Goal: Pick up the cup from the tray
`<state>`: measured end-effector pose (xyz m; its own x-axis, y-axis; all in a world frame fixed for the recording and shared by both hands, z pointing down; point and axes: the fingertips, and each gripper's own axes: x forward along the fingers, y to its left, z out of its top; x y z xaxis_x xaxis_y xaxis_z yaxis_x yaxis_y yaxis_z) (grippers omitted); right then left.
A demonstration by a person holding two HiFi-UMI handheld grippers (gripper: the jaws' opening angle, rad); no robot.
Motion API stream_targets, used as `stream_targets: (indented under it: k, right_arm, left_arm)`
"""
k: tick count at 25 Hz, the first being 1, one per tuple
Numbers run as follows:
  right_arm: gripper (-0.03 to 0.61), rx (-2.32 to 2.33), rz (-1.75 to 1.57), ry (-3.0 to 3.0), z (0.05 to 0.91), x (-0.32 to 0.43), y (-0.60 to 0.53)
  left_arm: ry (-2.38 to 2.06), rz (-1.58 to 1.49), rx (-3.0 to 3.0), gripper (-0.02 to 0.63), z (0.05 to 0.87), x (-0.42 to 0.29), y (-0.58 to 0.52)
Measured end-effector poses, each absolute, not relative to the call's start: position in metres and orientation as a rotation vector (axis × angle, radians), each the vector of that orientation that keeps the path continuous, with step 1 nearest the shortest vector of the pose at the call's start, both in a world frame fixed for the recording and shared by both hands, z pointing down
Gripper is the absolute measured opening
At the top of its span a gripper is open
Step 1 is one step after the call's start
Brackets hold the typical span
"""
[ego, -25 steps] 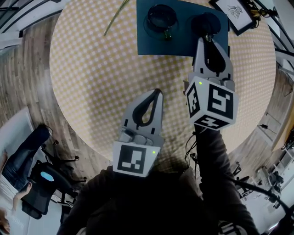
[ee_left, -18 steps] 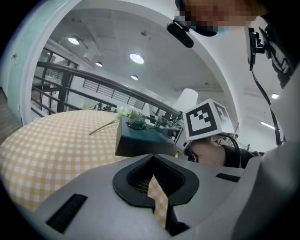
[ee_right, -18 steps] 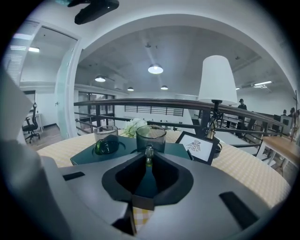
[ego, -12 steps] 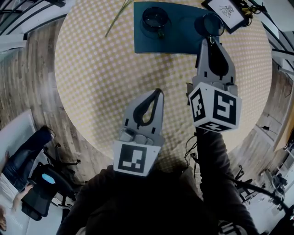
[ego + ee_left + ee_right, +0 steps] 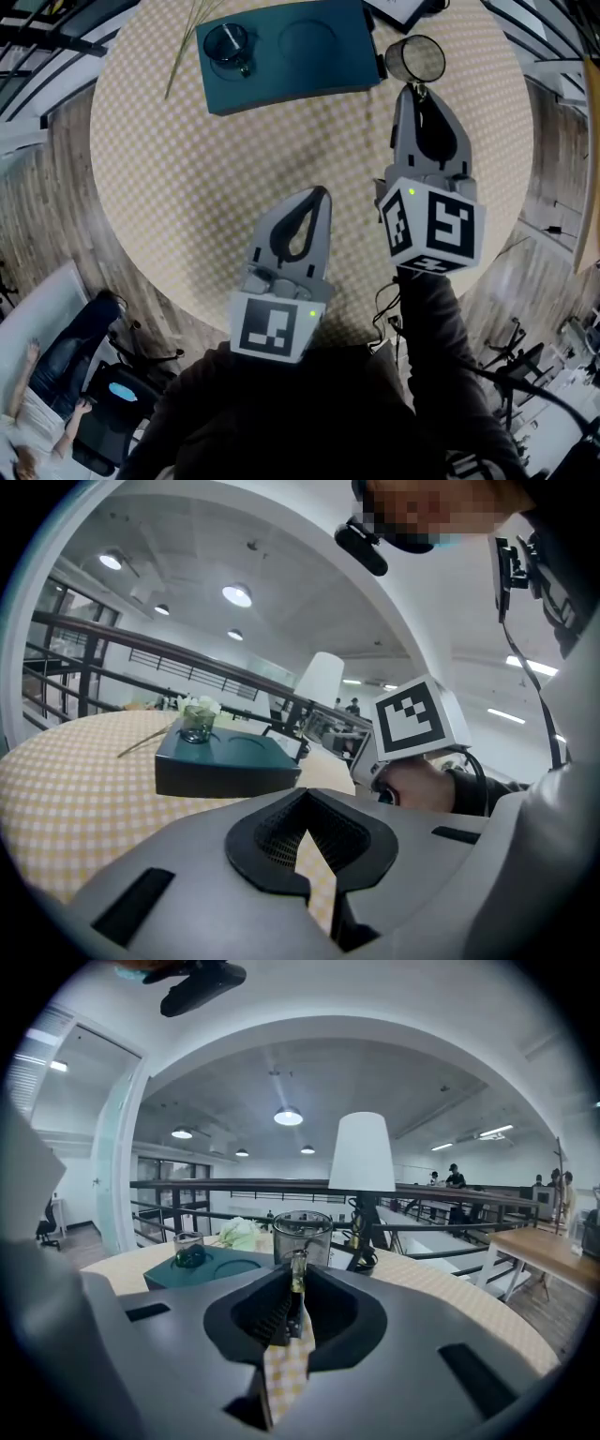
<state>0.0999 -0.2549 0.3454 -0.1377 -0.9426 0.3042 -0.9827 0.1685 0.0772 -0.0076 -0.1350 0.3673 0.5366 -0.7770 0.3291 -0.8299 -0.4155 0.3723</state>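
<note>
1. The cup (image 5: pixel 417 58) is a clear, slightly smoky glass with straight sides and a round open mouth. It has a thin handle (image 5: pixel 297 1262) on one side.
2. It is off the tray (image 5: pixel 281 70), just past the tray's right edge and over the checked cloth of the desk (image 5: pixel 216 169). No view shows its base, so I cannot tell whether it touches the desk.
3. The cup stands upright, with its long axis vertical and its mouth facing up. Its handle points back toward the person.
4. The right tool (image 5: pixel 413 91) has its jaws closed on that handle, and the body of the cup sits just beyond the jaw tips. The right gripper view shows the same grip (image 5: pixel 296 1283), with the cup (image 5: pixel 302 1232) straight ahead.
5. The left tool (image 5: pixel 322 192) is nearer the person, well apart from the tray. In the left gripper view (image 5: pixel 319 892) its jaws meet at the tips with nothing between them.
6. The tray is a dark teal rectangle with a matte surface and a thick wall (image 5: pixel 159 1279). A shallow round hollow (image 5: pixel 309 37) on its right half is bare.
7. A small glass (image 5: pixel 226 41) with something dark inside stands on the tray's left half.
8. The desk is round, under a yellow and white checked cloth. A lamp (image 5: pixel 362 1152) with a white shade stands behind the cup.
</note>
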Motion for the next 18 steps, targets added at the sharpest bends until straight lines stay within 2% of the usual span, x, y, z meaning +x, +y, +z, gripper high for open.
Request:
stream_targets:
  k: [10, 18]
  right_arm:
    - [0.040, 1.905, 0.323, -2.055, 0.390, 0.169, -0.227]
    - [0.040, 1.820, 0.395, -1.978, 0.442, 0.174, -0.227]
  left_arm:
    - [-1.204, 0.226, 2.322, 0.005, 0.383, 0.048, -0.121]
    - [-1.200, 0.239, 2.295, 0.005, 0.396, 0.050, -0.131]
